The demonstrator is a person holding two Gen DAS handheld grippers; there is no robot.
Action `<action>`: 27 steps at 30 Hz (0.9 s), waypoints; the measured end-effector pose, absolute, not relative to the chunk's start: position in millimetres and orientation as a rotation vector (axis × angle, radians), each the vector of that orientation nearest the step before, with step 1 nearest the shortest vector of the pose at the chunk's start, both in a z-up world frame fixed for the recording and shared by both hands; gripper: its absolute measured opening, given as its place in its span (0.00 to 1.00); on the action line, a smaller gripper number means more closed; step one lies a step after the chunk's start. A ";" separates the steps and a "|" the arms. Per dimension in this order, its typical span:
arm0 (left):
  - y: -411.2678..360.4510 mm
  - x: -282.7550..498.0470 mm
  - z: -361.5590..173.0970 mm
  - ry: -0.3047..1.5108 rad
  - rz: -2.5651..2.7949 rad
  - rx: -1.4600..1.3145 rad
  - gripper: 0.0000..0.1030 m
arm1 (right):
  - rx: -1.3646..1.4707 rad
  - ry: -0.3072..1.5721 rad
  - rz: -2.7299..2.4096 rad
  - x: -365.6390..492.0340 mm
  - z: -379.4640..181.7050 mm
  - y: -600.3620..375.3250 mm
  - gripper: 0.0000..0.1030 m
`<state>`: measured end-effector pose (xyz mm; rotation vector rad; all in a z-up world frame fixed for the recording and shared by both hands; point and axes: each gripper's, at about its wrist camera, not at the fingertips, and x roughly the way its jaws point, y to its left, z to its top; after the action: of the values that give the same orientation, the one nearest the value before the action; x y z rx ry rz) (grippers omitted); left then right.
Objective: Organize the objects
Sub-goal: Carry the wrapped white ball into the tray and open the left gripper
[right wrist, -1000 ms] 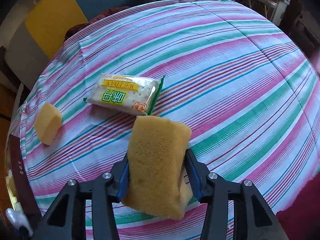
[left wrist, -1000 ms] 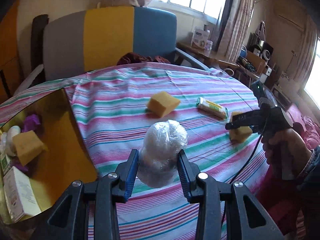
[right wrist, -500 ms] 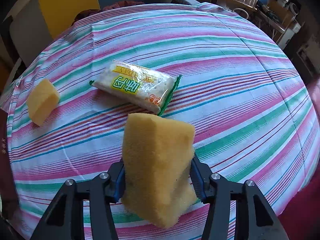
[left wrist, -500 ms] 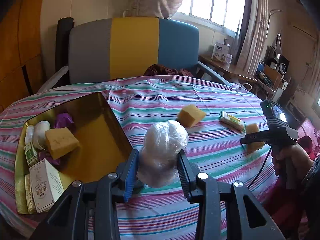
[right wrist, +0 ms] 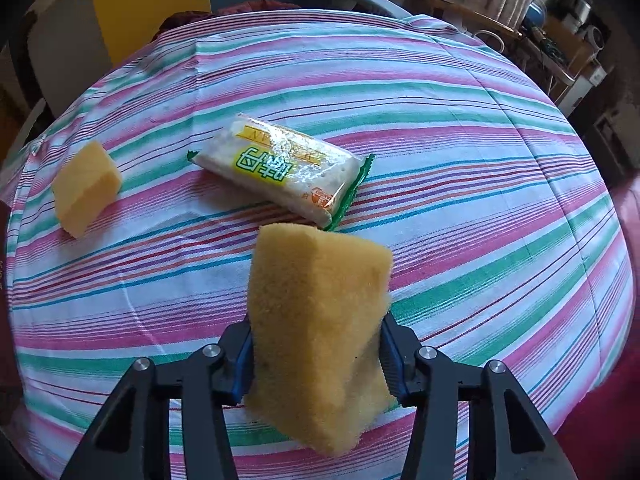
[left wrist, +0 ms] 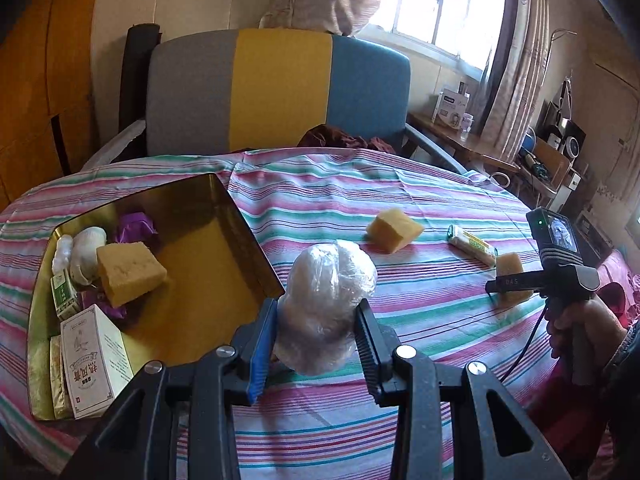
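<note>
Both grippers carry a load above the striped table.

Nearest in the left wrist view, the left gripper [left wrist: 316, 340] is clamped on a plastic-wrapped white bundle [left wrist: 328, 304], raised just right of the gold tray [left wrist: 208, 280]. The tray holds a yellow sponge block [left wrist: 128, 272], a white carton [left wrist: 96, 360], a small green-and-white box [left wrist: 64, 294], purple wrapping [left wrist: 134, 226] and white wrapped items [left wrist: 86, 250]. Nearest in the right wrist view, the right gripper [right wrist: 316, 354] squeezes a yellow sponge [right wrist: 316, 332] between its pads, held over the striped tablecloth [right wrist: 480, 184]. Beyond it lies a green-edged cracker packet [right wrist: 280, 172], then a loose sponge [right wrist: 86, 188] to the left. Farthest, a grey, yellow and blue chair [left wrist: 276, 88] stands behind the table.
</note>
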<state>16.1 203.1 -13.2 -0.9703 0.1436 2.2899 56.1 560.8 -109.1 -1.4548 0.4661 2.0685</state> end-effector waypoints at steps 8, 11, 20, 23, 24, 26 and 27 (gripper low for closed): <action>190.6 4.5 -21.0 0.092 2.273 -1.028 0.37 | -1.459 0.404 2.085 52.7 -108.5 561.4 0.49; 176.8 -4.5 -22.6 0.037 2.277 -1.063 0.37 | -1.461 0.373 2.091 48.6 -108.6 561.1 0.49; 110.5 -68.4 -22.3 -0.253 2.315 -1.223 0.37 | -1.469 0.325 2.103 53.9 -105.1 560.5 0.49; 106.6 -96.7 -20.7 -0.227 2.341 -1.248 0.37 | -1.470 0.323 2.106 65.1 -101.7 553.1 0.49; 107.3 -106.9 -20.6 -0.232 2.335 -1.265 0.37 | -1.471 0.320 2.108 67.0 -101.0 552.1 0.49; 110.4 -127.5 -22.3 -0.252 2.316 -1.287 0.37 | -1.473 0.316 2.110 63.8 -102.4 550.8 0.49; 113.5 -137.1 -24.1 -0.244 2.330 -1.298 0.37 | -1.474 0.314 2.111 63.2 -102.7 551.4 0.49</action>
<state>-137.1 113.5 -24.1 -1.2977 -0.2443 2.3297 63.2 551.4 -102.7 -1.4744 0.3144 2.1111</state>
